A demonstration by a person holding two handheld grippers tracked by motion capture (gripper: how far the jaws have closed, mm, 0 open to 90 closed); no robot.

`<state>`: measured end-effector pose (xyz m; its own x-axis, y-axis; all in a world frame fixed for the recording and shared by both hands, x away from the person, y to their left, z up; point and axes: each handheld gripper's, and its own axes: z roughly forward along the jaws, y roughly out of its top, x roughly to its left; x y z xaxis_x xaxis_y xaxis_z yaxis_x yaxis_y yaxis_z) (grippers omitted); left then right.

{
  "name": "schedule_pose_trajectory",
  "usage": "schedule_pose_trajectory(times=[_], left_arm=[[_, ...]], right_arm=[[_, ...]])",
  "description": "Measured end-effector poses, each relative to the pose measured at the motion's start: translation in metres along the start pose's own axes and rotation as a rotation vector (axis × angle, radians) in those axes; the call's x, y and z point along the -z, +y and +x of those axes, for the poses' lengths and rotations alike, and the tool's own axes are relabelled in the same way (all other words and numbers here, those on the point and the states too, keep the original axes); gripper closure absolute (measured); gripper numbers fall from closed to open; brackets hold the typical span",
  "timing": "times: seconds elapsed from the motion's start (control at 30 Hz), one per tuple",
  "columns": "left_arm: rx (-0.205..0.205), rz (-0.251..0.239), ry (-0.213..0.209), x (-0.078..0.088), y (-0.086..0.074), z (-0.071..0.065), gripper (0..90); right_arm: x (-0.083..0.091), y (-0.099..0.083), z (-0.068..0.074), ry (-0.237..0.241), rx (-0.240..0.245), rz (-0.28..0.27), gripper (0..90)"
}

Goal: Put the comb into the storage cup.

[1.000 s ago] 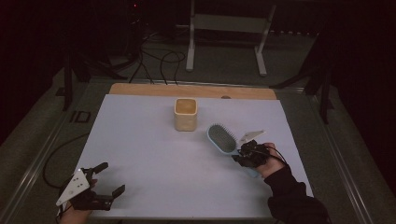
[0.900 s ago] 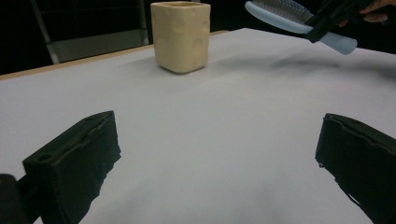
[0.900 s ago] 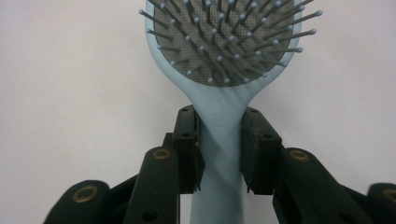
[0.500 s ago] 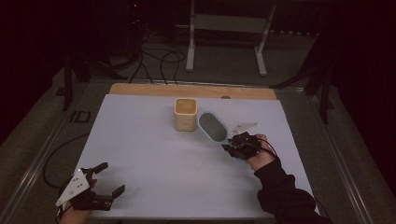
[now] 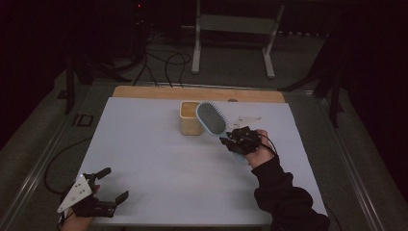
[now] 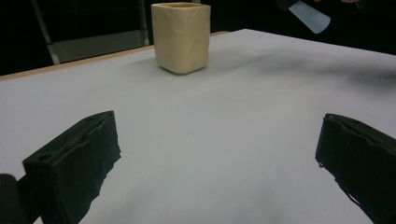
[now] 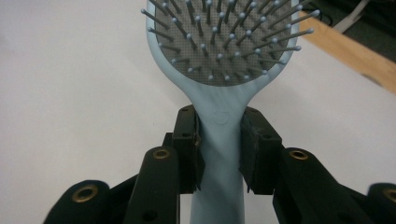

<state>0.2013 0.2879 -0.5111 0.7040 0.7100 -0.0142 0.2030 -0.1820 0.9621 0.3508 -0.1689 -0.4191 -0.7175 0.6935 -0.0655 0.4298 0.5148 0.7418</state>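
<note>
Pale blue hairbrush [image 5: 211, 119] held aloft by handle, bristles up, beside cup [image 5: 190, 118].

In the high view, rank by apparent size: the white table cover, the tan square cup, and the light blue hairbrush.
1. White table cover, by far the largest.
2. Light blue hairbrush and tan square cup: these look alike in size. The brush's handle is partly hidden in the right gripper, so I won't rank them.

Cup [image 5: 190, 118] standing near table's [image 5: 144, 144] far edge, about midway along. Hairbrush [image 5: 211, 118] just right of cup, clamped in right gripper [image 5: 230, 140]. Left gripper [image 5: 111, 184] at near-left corner.
</note>
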Motion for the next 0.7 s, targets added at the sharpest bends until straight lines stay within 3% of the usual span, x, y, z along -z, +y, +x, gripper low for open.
schedule_pose_trajectory(times=[0.7], left_arm=[[-0.003,-0.002,0.001,0.001,0.0,0.0,0.0]], right_arm=[[-0.013,0.032,0.009,0.014,-0.003,-0.1,70.2]])
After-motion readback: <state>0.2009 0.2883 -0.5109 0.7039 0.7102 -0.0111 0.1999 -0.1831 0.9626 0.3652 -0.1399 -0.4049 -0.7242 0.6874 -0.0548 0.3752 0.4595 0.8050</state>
